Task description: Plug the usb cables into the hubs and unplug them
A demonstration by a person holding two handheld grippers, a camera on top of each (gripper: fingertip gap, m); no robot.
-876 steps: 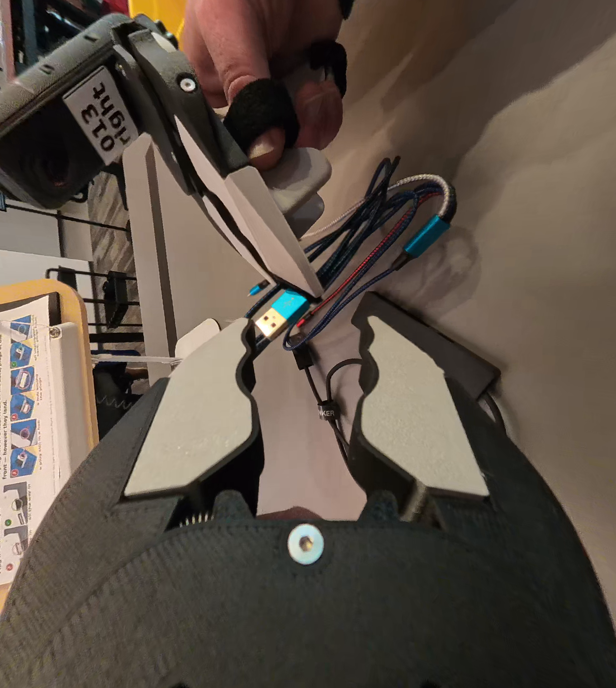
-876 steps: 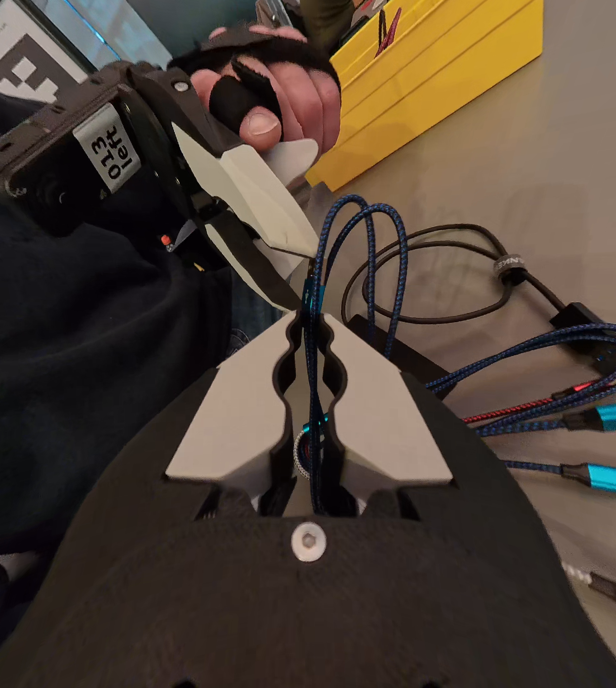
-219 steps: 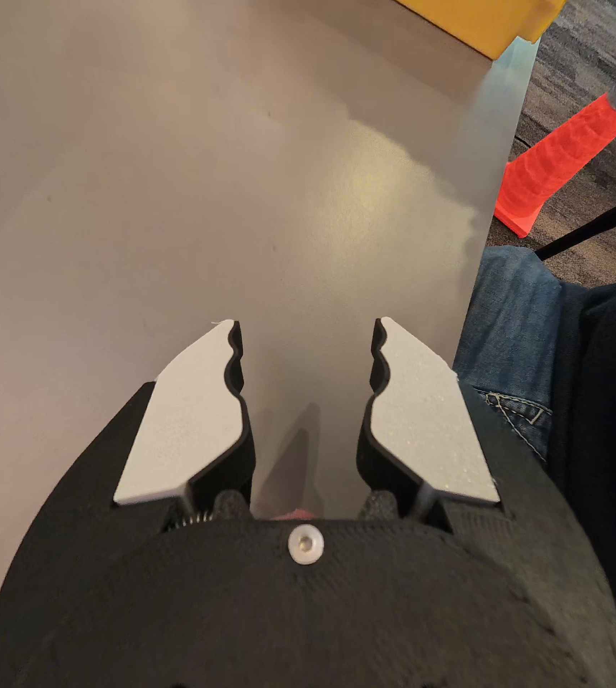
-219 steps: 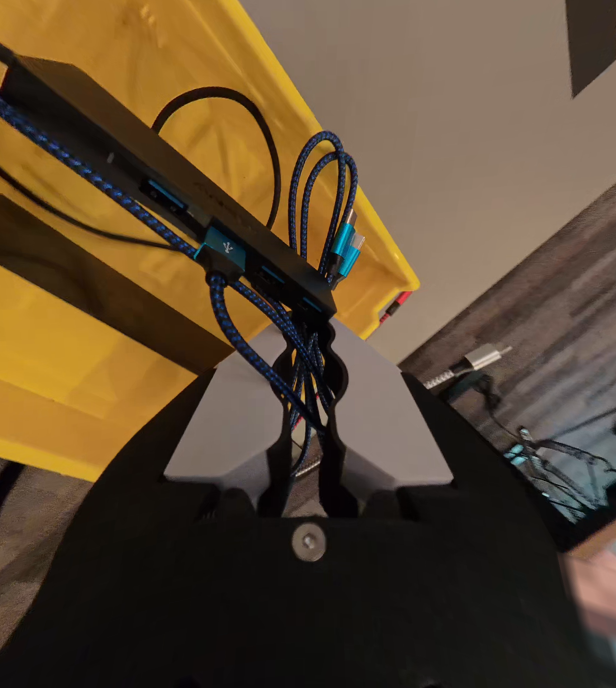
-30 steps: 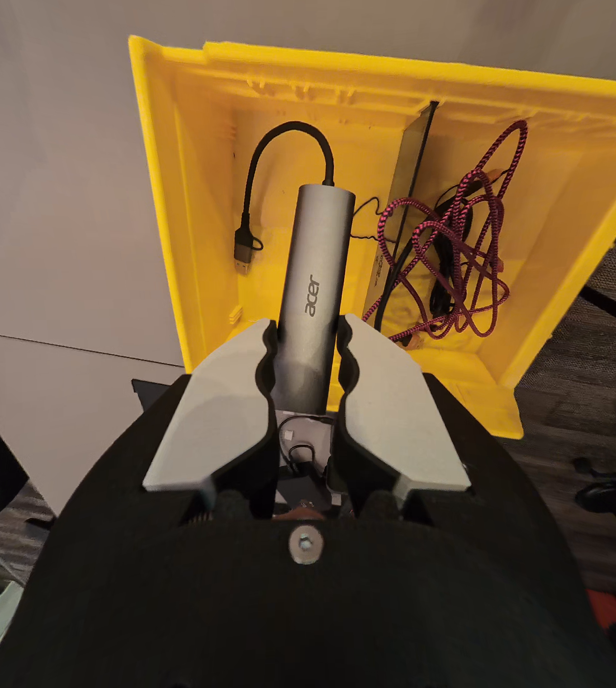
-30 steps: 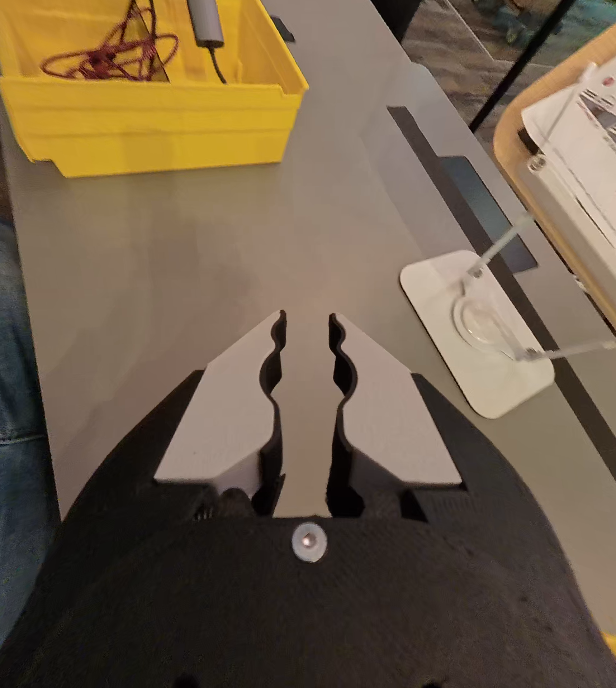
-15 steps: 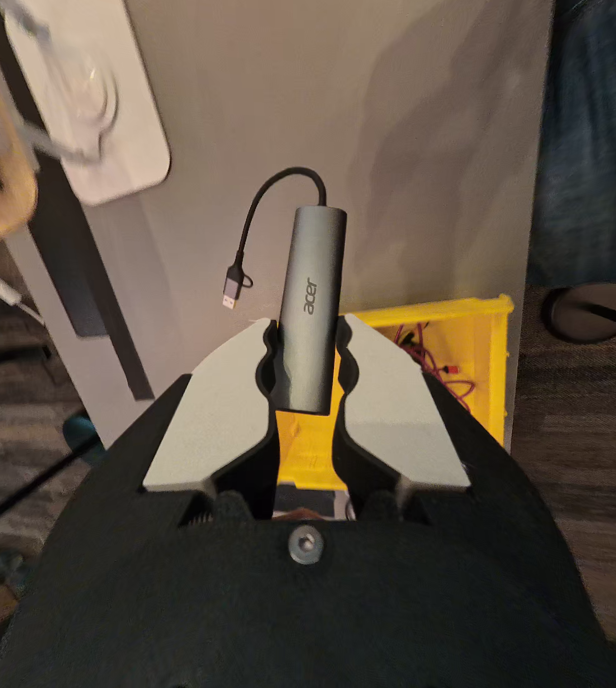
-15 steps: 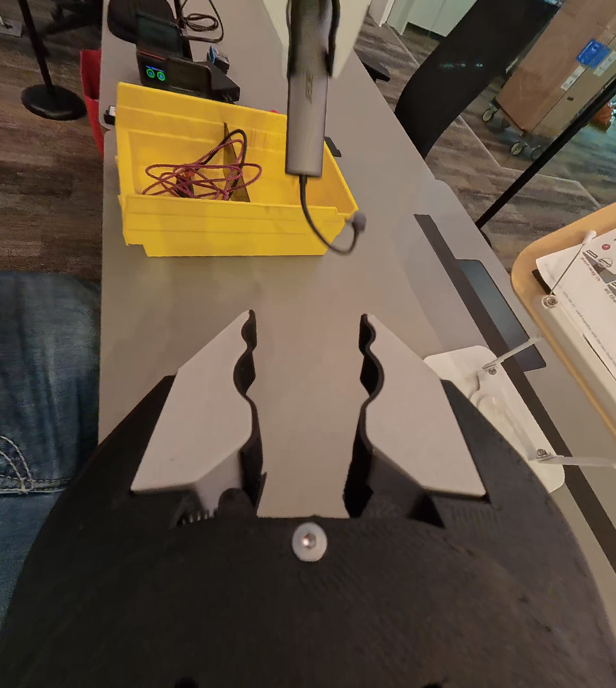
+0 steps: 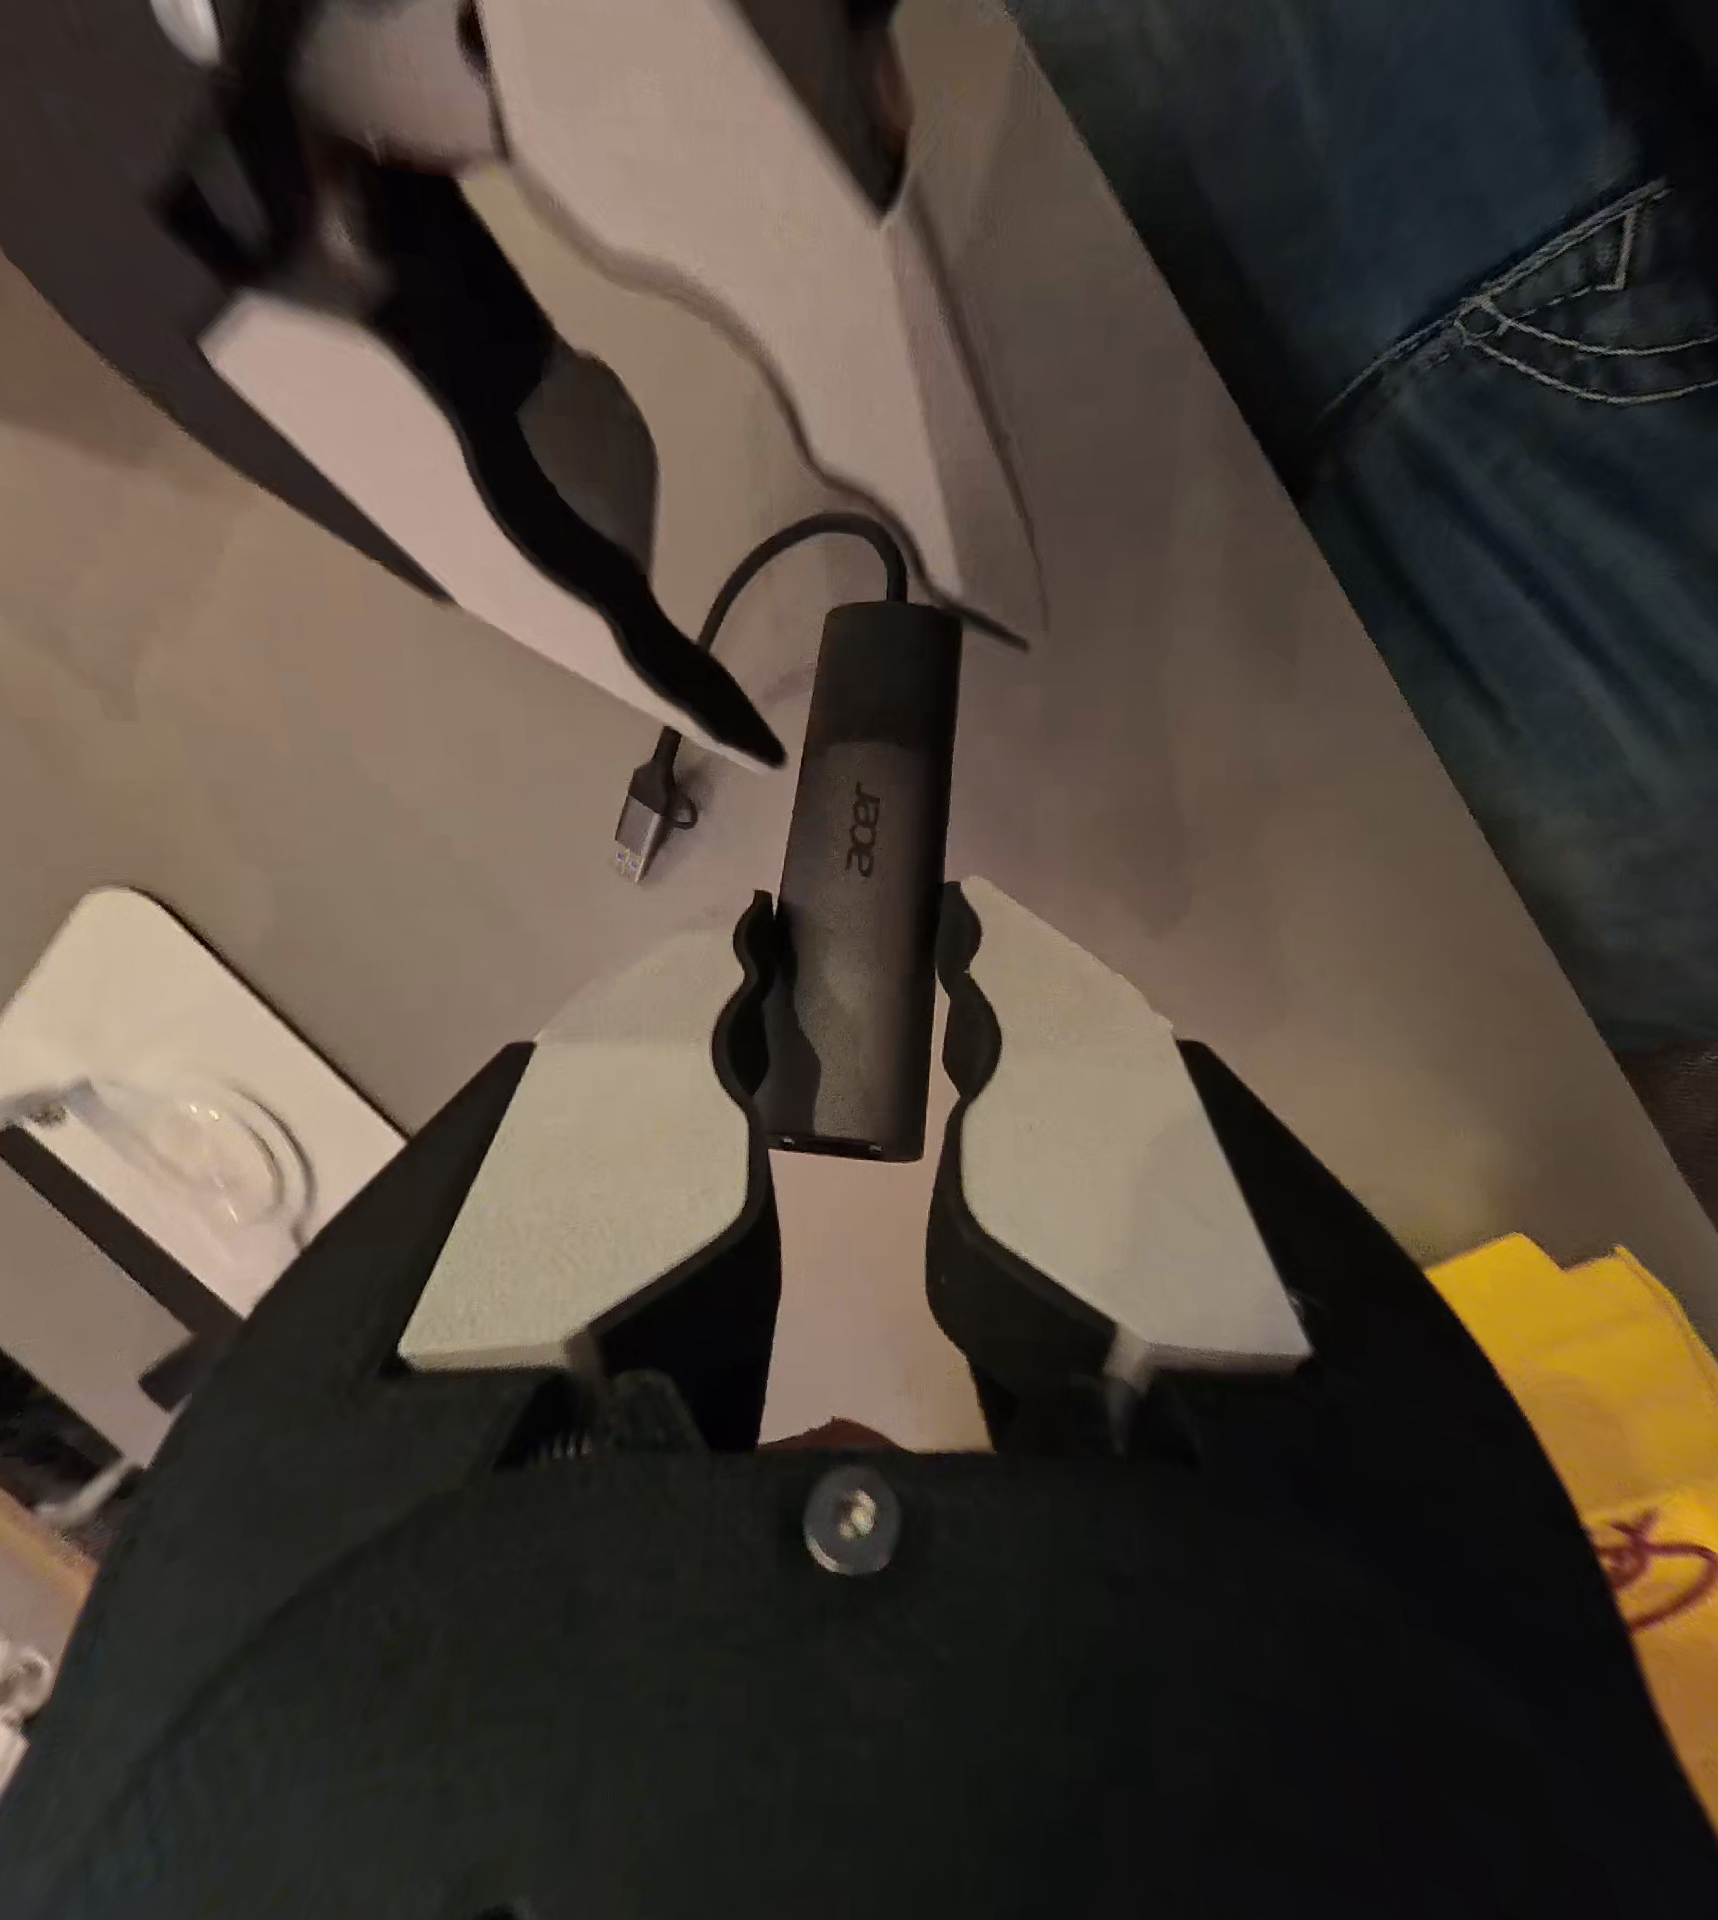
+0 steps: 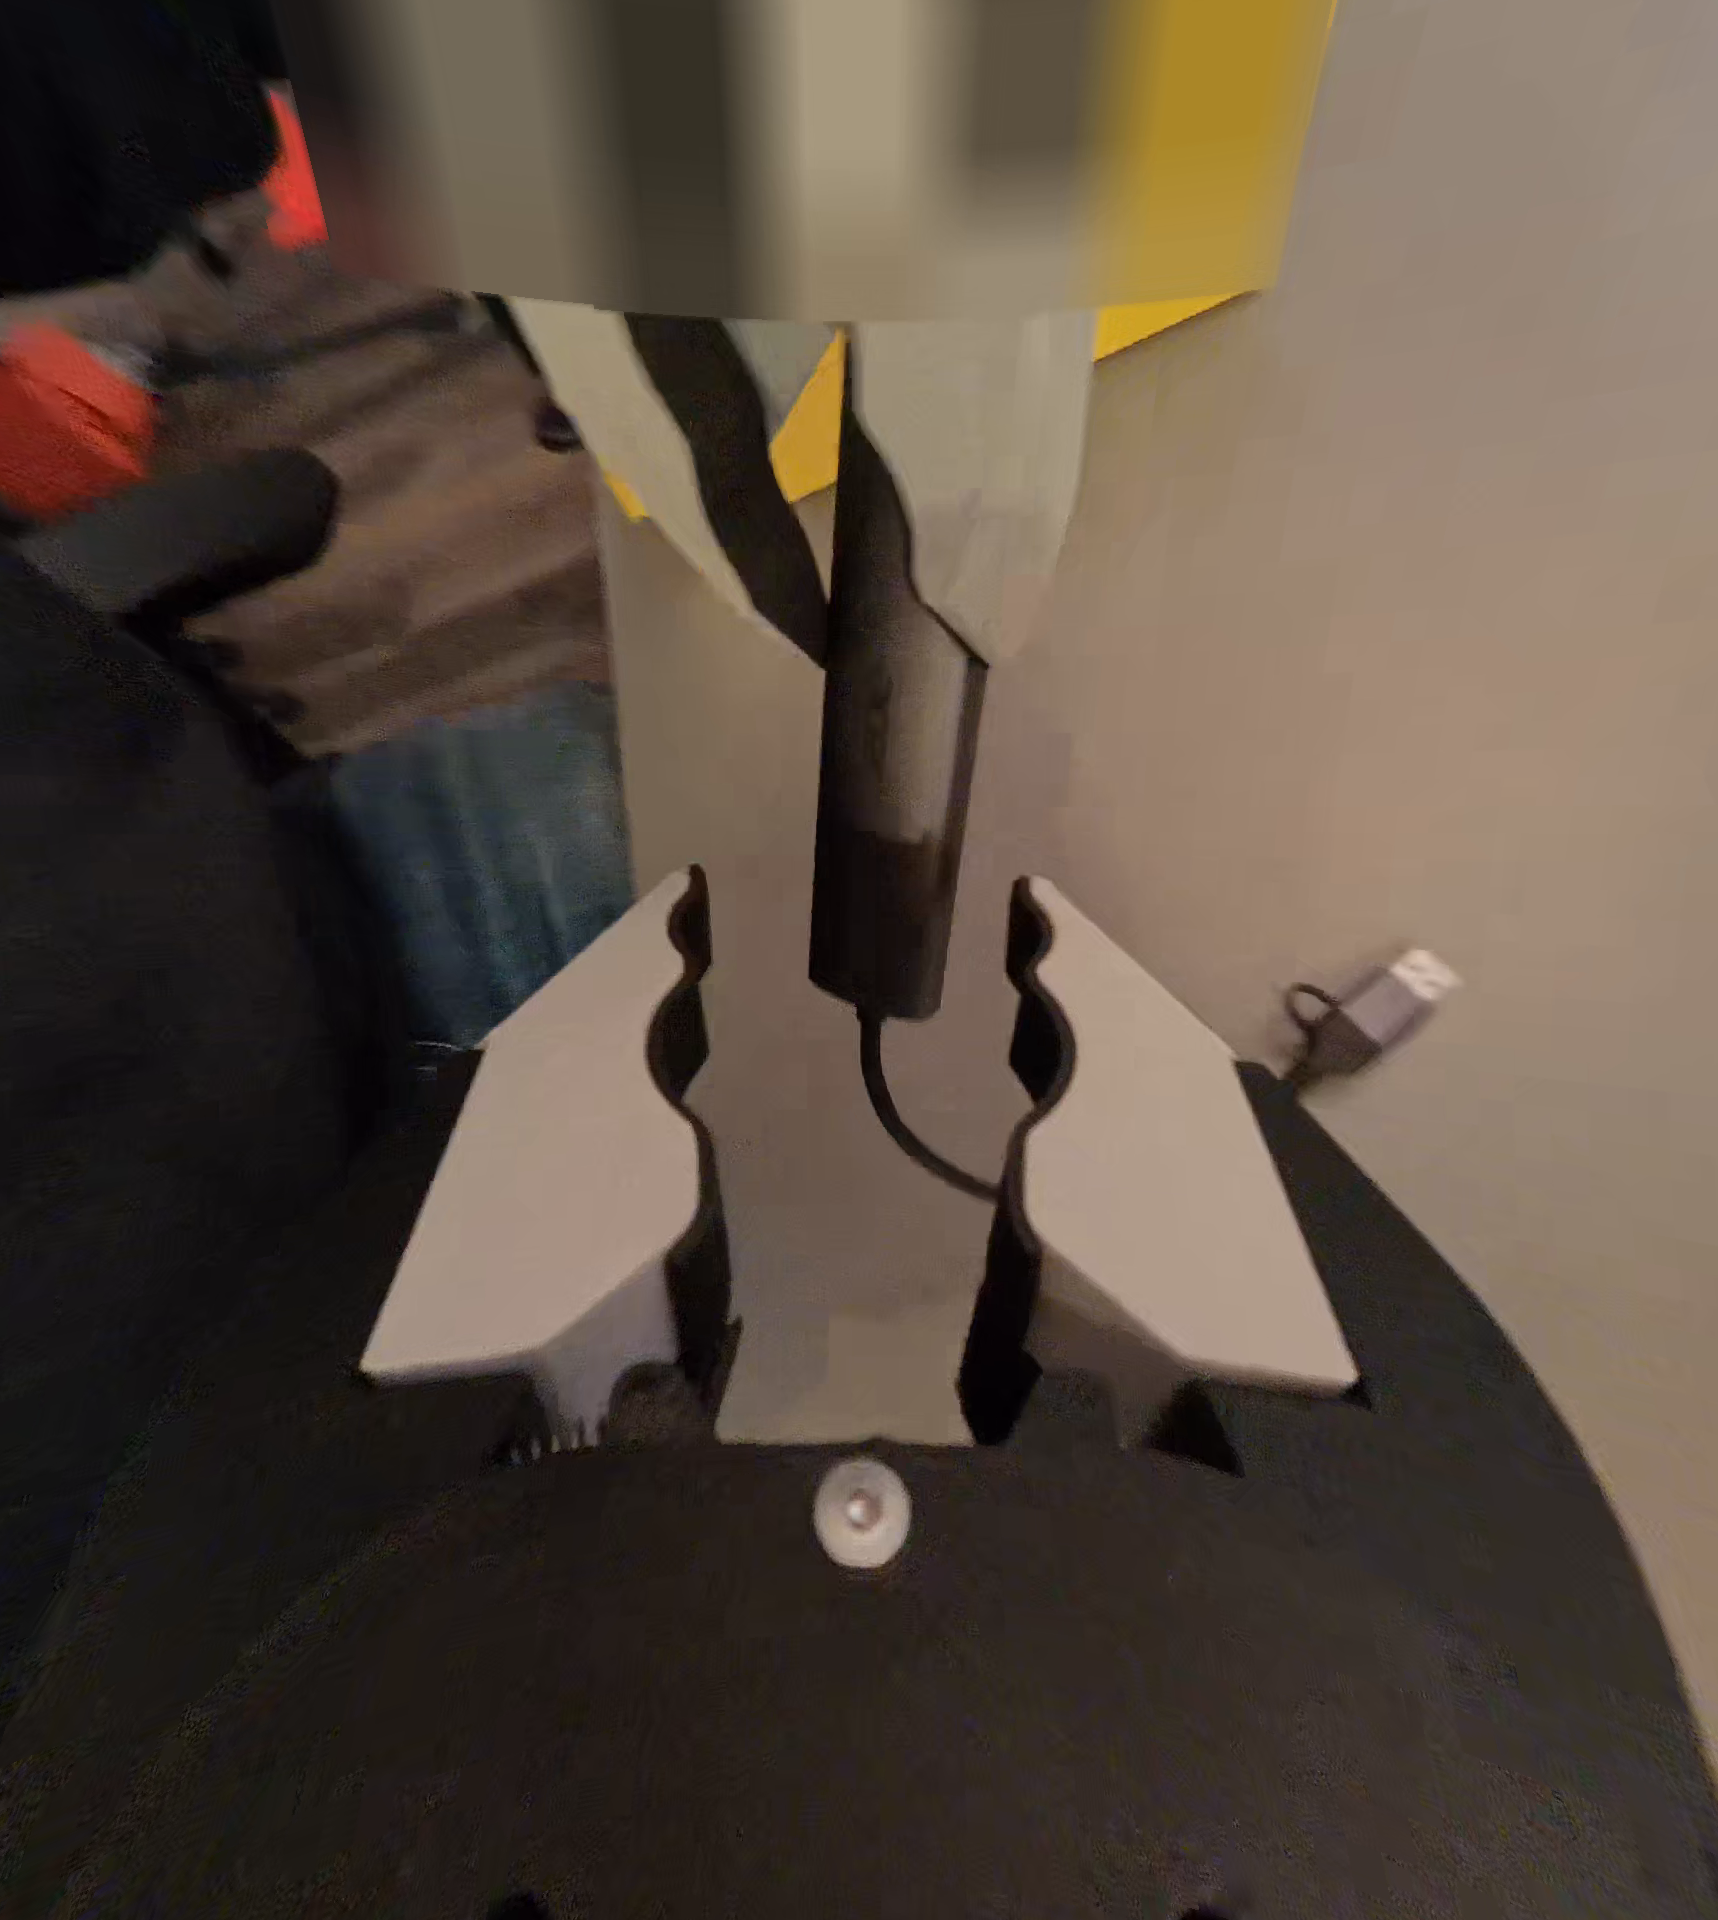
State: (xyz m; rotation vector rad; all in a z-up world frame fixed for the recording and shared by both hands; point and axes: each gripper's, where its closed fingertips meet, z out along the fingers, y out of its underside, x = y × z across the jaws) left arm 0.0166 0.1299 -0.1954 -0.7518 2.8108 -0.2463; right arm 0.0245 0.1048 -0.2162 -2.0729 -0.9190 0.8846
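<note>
My left gripper is shut on a slim grey USB hub and holds it over the grey table. The hub's short black cable loops to a USB plug that lies on the table. My right gripper is open, and its fingers stand on either side of the hub's cable end without touching it. The plug also shows to its right. In the left wrist view the right gripper comes in from the top. In the right wrist view the left gripper grips the hub's far end.
A yellow bin with a red cable inside stands at the table's end behind my left gripper; it also shows in the right wrist view. A white stand base with a clear holder is on the left. A person's jeans are along the table edge. Left and right tips are no more than a few centimetres apart.
My left gripper carried the hub away from the yellow bin and down over the table. My right gripper opened wider and moved up around the hub's cable end.
</note>
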